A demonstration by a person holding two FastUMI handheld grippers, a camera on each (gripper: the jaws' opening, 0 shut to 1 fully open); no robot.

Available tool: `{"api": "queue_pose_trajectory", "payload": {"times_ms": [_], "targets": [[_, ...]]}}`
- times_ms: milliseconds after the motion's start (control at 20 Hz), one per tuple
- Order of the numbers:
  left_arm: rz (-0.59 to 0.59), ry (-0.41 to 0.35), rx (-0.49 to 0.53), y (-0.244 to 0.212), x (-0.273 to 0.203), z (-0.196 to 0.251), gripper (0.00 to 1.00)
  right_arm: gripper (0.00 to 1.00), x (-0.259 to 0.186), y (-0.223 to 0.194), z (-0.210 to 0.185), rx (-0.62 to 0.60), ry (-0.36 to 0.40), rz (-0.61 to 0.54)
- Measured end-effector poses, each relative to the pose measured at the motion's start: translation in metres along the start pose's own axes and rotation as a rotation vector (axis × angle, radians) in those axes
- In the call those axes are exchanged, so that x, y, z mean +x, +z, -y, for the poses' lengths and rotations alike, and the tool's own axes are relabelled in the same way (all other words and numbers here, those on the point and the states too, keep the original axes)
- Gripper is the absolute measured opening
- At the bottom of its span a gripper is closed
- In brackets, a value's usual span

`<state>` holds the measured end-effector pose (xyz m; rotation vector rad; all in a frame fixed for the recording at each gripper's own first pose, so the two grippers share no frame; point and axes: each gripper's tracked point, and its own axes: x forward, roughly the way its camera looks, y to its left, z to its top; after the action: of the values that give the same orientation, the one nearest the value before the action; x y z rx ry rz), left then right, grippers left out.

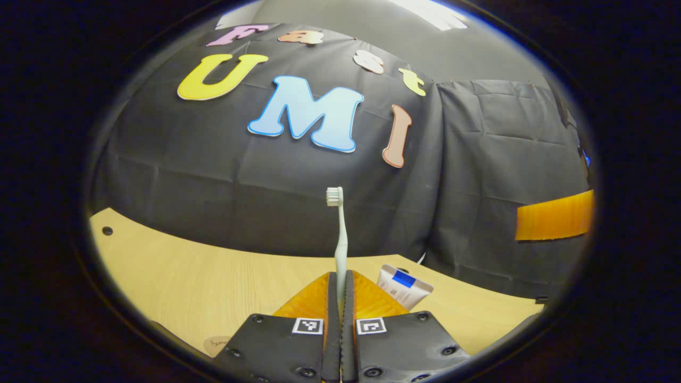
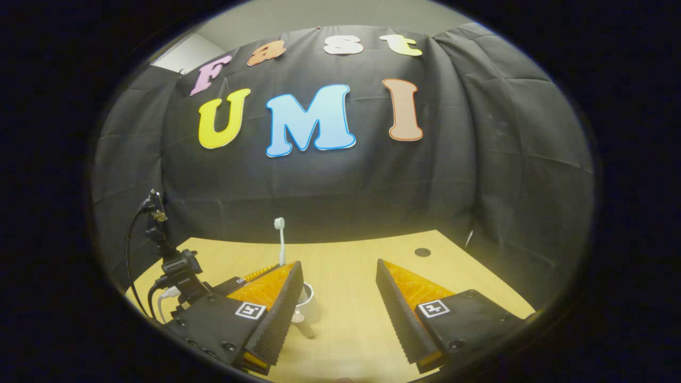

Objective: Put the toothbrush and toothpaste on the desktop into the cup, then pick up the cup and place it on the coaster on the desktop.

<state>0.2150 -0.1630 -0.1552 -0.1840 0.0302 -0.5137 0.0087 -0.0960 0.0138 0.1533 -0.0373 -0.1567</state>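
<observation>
In the left gripper view my left gripper (image 1: 340, 279) is shut on the handle of a pale toothbrush (image 1: 340, 234), which stands upright with its bristle head on top. A white toothpaste tube (image 1: 405, 287) with a blue patch lies on the wooden desk (image 1: 186, 271) just right of the fingers. In the right gripper view my right gripper (image 2: 338, 271) stands open above the desk (image 2: 346, 330), with nothing between its fingers. A white cup (image 2: 309, 304) sits partly hidden behind its left finger. Behind that finger the left gripper (image 2: 264, 273) holds the toothbrush (image 2: 280, 242) upright.
A round tan disc (image 1: 217, 343), perhaps the coaster, lies at the desk's near left edge. Cable holes mark the desk (image 1: 107, 231) (image 2: 423, 251). A camera mount with cables (image 2: 173, 263) rises at the left. The black cloth wall closes off the back and right.
</observation>
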Motion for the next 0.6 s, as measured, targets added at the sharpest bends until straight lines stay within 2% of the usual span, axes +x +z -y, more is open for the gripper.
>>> {"api": "queue_pose_trajectory", "payload": {"times_ms": [200, 350, 400, 500, 550, 600], "targets": [[-0.035, -0.003, 0.017, -0.019, -0.010, 0.005, 0.08, 0.89, -0.001, -0.001, -0.006, 0.002, 0.016, -0.009], [-0.031, 0.005, 0.039, -0.014, -0.014, 0.005, 0.19, 0.89, 0.000, -0.004, -0.005, 0.013, 0.017, -0.021], [-0.031, 0.010, 0.046, -0.012, -0.016, 0.001, 0.24, 0.89, 0.000, -0.005, -0.005, 0.016, 0.018, -0.024], [-0.028, 0.031, 0.049, -0.007, -0.020, -0.005, 0.48, 0.89, 0.000, -0.004, -0.004, 0.017, 0.018, -0.022], [-0.020, 0.034, 0.037, -0.003, -0.023, -0.005, 0.64, 0.89, 0.000, -0.003, -0.004, 0.018, 0.019, -0.020], [-0.018, 0.039, 0.029, 0.002, -0.026, -0.004, 0.71, 0.89, 0.000, -0.003, -0.005, 0.020, 0.022, -0.022]]}}
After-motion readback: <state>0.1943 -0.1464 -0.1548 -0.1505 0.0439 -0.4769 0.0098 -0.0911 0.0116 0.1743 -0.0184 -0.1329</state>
